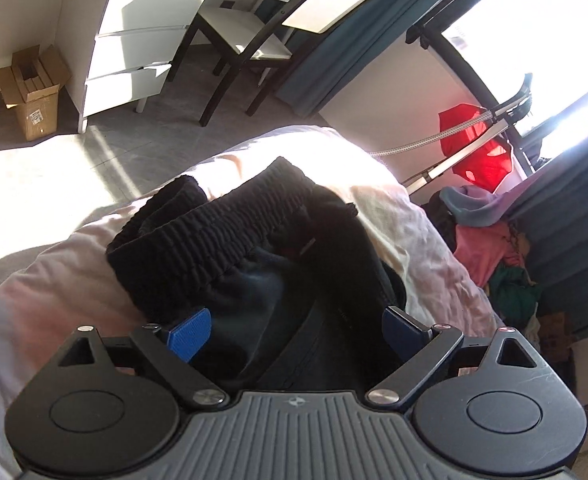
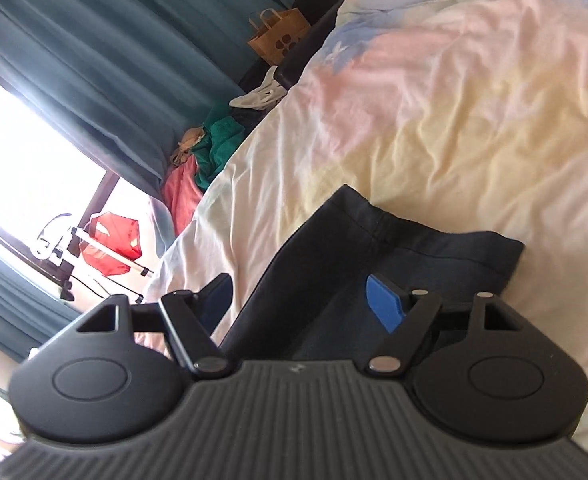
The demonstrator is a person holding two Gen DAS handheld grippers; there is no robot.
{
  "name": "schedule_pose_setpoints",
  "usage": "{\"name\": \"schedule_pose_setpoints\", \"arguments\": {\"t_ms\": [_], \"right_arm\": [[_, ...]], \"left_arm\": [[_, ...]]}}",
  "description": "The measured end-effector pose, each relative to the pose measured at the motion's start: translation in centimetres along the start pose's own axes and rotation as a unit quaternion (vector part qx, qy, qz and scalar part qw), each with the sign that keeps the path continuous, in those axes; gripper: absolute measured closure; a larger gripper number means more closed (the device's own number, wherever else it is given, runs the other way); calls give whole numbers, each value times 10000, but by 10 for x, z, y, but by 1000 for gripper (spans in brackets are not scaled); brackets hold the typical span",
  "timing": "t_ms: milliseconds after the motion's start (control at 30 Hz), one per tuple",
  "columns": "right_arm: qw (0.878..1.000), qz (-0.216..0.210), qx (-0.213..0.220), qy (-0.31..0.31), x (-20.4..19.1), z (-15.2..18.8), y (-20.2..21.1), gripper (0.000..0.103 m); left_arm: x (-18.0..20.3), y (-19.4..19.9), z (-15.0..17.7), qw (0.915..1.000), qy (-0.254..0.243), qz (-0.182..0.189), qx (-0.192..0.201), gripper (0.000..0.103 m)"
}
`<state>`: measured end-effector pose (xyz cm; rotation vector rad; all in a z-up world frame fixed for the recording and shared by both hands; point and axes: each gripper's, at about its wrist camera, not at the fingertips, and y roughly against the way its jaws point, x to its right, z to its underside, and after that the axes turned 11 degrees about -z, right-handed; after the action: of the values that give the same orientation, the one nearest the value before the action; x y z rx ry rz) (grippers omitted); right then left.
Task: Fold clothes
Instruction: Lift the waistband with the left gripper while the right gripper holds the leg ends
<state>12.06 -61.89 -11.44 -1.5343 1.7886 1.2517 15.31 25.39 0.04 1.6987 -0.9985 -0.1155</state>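
On one pastel bed (image 2: 434,120), one dark garment (image 1: 230,232), left claw (image 1: 296,330) and right claw (image 2: 306,300) both spread wide.

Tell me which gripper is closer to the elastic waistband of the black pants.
Left. The left gripper sits open right behind the ribbed waistband. The right gripper, also open, straddles smooth dark fabric of the pants; no waistband shows in its view.

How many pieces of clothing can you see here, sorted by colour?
Black: 1, the black trousers on the bed
Red: 1, the red garment by the window
Pink: 1, the pink garment in the floor pile
Green: 1, the green garment in that pile
Total: 4
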Motion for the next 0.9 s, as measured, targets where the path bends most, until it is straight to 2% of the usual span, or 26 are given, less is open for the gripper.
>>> {"name": "schedule_pose_setpoints", "arguments": {"t_ms": [100, 200, 267, 333, 400, 500, 600, 667, 700, 733, 767, 800, 833, 900], "right_arm": [[9979, -86, 37, -643, 27, 13, 20, 26], [9932, -51, -65, -1161, 59, 32, 30, 26], [9888, 5, -313, -1459, 78, 44, 18, 26], [9864, -41, -464, -1579, 89, 51, 5, 27], [9885, -292, -437, -1418, 88, 50, -10, 26], [9910, -579, -419, -1134, 81, 47, -40, 27], [9964, -516, -55, -678, 70, 58, -64, 27], [9984, -463, 197, -266, 58, 66, -79, 27], [9985, -446, 301, -136, 54, 69, -85, 36], [9983, -398, 384, -200, 53, 68, -88, 45], [9979, -341, 462, -305, 54, 67, -89, 70], [9973, -284, 540, -411, 55, 65, -91, 83], [9963, -307, 606, -530, 57, 64, -88, 85], [9942, -343, 714, -729, 58, 59, -80, 90]], "left_arm": [[-36, -5, 21, 9978, 405, 248, -459, 9], [-65, -27, 42, 9929, 786, 456, -763, 9], [-72, -51, 51, 9896, 948, 533, -944, 12], [-76, -76, 58, 9856, 1141, 672, -1051, 20], [-74, -93, 60, 9832, 1338, 884, -868, 22], [-64, -107, 57, 9831, 1435, 1104, -266, 22], [-55, -117, 54, 9821, 1537, 1080, 126, 25], [-53, -119, 54, 9811, 1629, 989, 341, 32], [-52, -120, 54, 9803, 1674, 943, 448, 50], [-52, -120, 53, 9815, 1607, 911, 506, 58], [-52, -119, 52, 9831, 1507, 892, 543, 66], [-53, -115, 51, 9826, 1502, 934, 566, 74], [-54, -109, 50, 9813, 1539, 1004, 580, 80], [-55, -92, 47, 9788, 1609, 1131, 574, 84]]}}
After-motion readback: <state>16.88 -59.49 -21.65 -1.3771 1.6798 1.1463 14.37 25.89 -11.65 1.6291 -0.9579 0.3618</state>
